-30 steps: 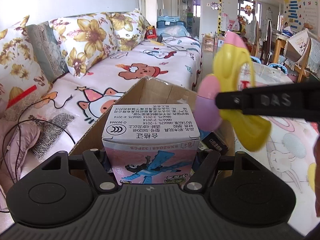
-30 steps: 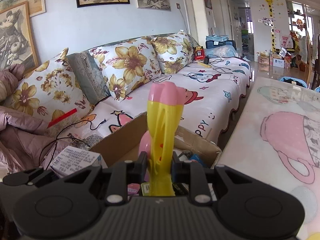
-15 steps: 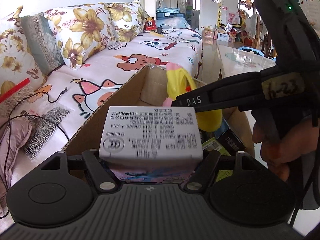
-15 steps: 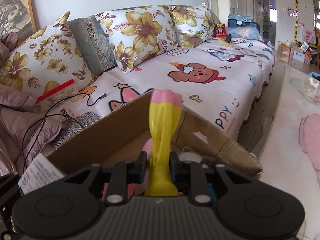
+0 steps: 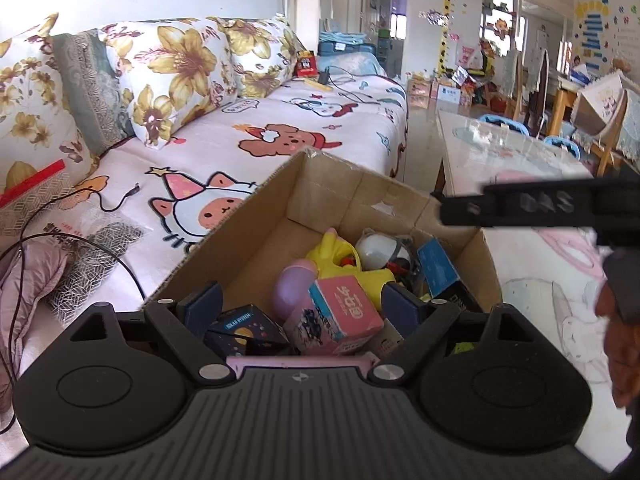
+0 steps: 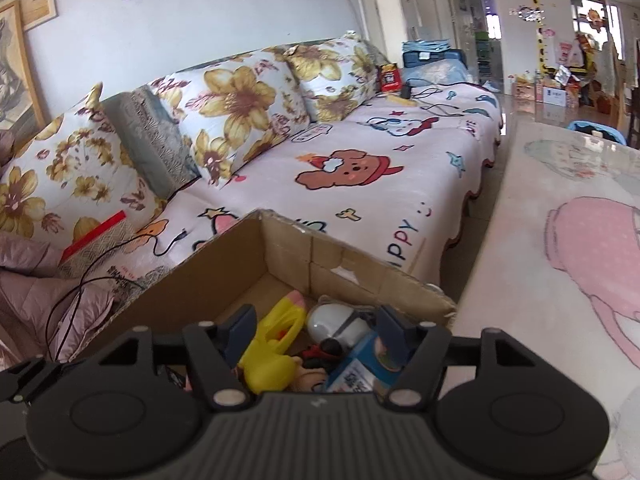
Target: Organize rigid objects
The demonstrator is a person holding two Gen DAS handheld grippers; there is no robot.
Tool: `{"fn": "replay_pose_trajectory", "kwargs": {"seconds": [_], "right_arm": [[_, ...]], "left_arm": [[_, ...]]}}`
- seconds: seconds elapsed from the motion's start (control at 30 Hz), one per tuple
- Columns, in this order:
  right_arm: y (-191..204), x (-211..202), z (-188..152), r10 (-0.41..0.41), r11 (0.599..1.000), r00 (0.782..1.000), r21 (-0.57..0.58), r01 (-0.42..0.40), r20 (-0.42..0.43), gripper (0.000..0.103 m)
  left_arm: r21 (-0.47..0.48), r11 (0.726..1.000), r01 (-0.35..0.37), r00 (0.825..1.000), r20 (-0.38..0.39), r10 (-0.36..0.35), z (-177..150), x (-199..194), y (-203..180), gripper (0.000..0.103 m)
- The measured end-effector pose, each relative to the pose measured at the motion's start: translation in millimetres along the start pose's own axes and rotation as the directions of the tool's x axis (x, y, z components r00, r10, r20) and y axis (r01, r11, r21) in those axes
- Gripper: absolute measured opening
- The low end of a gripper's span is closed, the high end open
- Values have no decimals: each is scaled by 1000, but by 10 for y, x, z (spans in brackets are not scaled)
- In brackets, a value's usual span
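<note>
An open cardboard carton (image 5: 332,192) stands against the sofa with several toys in it. My left gripper (image 5: 302,307) hovers over its near end, jaws opening. A pink toy box (image 5: 340,320) lies loose on the pile below and between the fingers, untouched by the pads. My right gripper (image 6: 317,330) is over the carton (image 6: 224,264) too, jaws opening. The yellow and pink toy (image 6: 276,344) lies free in the carton beneath them, also seen as the yellow toy (image 5: 344,268) in the left wrist view. One right finger (image 5: 520,208) crosses that view's right side.
Also in the carton are a white round toy (image 6: 334,322), a blue box (image 6: 360,368) and a dark box (image 5: 244,328). The sofa (image 6: 360,184) with floral cushions runs behind it. A glass-topped table (image 6: 560,280) lies to the right. A hand (image 5: 620,340) is at the right edge.
The left jaws have spread and the pink toy box has dropped from them into the carton. The right jaws have let go of the yellow toy, which now lies in the carton.
</note>
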State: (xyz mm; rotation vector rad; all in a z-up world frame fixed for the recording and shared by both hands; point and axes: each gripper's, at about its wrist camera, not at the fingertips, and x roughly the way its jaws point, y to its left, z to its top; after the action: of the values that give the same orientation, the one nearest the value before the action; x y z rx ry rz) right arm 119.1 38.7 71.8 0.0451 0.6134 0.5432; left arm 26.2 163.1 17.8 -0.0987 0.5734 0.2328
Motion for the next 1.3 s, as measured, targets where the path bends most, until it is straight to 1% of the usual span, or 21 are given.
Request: {"fn": "replay_pose_trajectory", "kwargs": {"seconds": [0.1, 0.13, 0.33, 0.53, 0.63, 0.7, 0.83, 1.0, 1.13, 1.3], "right_arm": [[-52, -237, -85, -77, 997, 996, 15, 76, 39, 80], [-67, -310, -121, -94, 995, 994, 24, 93, 47, 81], [-40, -664, -314, -155, 985, 986, 85, 149, 67, 83], [124, -1002, -452, -210, 976, 974, 76, 204, 86, 83], [192, -1158, -511, -225, 973, 971, 77, 218, 81, 83], [229, -1269, -544, -227, 972, 971, 75, 221, 80, 83], [300, -1500, -595, -228, 972, 968, 74, 221, 104, 83], [383, -1736, -640, -228, 973, 965, 69, 220, 131, 83], [439, -1902, -698, -231, 973, 962, 59, 224, 143, 83], [500, -2064, -747, -236, 972, 959, 49, 231, 157, 83]], "left_arm": [[-35, 999, -5, 1000, 21, 6, 35, -100, 25, 103], [-41, 999, -6, 1000, 27, 7, 40, -138, 23, 103], [-32, 999, -5, 998, 68, 8, 29, -462, -48, 103], [-14, 999, -37, 996, 79, 38, 5, -760, -97, 103], [-28, 999, -43, 996, 81, 46, -4, -904, -95, 103], [-18, 998, -55, 995, 82, 56, -11, -996, -114, 103], [9, 996, -87, 992, 96, 85, -56, -1181, -175, 103], [27, 996, -83, 993, 92, 80, -120, -1374, -246, 103], [21, 998, -64, 994, 86, 62, -158, -1488, -263, 103], [32, 997, -64, 992, 107, 60, -202, -1641, -263, 103]]}}
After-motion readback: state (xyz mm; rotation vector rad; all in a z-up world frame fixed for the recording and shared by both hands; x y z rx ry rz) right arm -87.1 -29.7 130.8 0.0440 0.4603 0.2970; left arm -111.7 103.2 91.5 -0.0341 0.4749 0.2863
